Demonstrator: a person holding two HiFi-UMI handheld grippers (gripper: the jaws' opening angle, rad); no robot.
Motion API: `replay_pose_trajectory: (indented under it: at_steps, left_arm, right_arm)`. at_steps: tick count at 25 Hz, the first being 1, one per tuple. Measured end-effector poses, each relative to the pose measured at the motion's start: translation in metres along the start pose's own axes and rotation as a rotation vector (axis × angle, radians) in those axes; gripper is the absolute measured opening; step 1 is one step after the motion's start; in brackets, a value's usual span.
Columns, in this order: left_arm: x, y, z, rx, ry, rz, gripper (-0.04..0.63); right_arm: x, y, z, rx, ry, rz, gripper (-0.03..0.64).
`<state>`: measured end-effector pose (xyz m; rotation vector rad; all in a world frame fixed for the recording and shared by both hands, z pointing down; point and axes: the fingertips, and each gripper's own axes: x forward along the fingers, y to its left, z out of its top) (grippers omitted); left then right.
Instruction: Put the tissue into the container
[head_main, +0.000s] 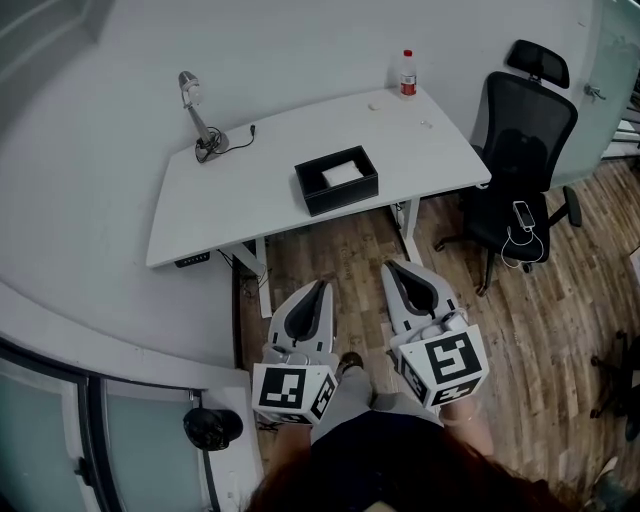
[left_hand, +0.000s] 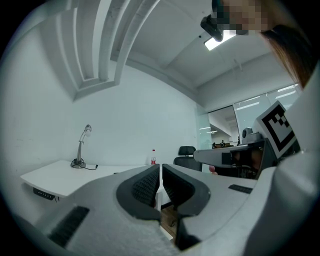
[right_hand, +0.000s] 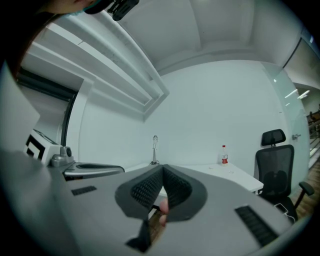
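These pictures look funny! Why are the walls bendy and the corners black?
Left gripper view: wide lens bends the ceiling lines, blackens the corners; the ceiling light glares. Right gripper view: same bending, dark rim. Head view: desk curves slightly, light even.

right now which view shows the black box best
The head view: it looks down into the open box on the desk, with something white inside. Both gripper views skim the desk edge-on past their fingers; the box can't be made out there.

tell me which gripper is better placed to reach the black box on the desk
Left, slightly: the left gripper points straight at the black box; the right gripper sits off to its right. Both shut.
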<state>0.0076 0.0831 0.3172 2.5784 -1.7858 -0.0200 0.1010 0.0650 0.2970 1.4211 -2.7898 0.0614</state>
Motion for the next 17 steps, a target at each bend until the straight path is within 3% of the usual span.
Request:
replay_pose_trajectory:
  at_steps: [12,17]
  left_arm:
    - [-0.031,-0.021,-0.006,0.010,0.018,0.005,0.037]
    - [-0.028,-0.029,-0.012,0.010,0.026,-0.007,0.037]
  right_arm:
    - [-0.035,0.009,-0.008,0.047,-0.022,0.009,0.020]
    - [-0.040,0.007,-0.009,0.015,-0.039,0.006,0.020]
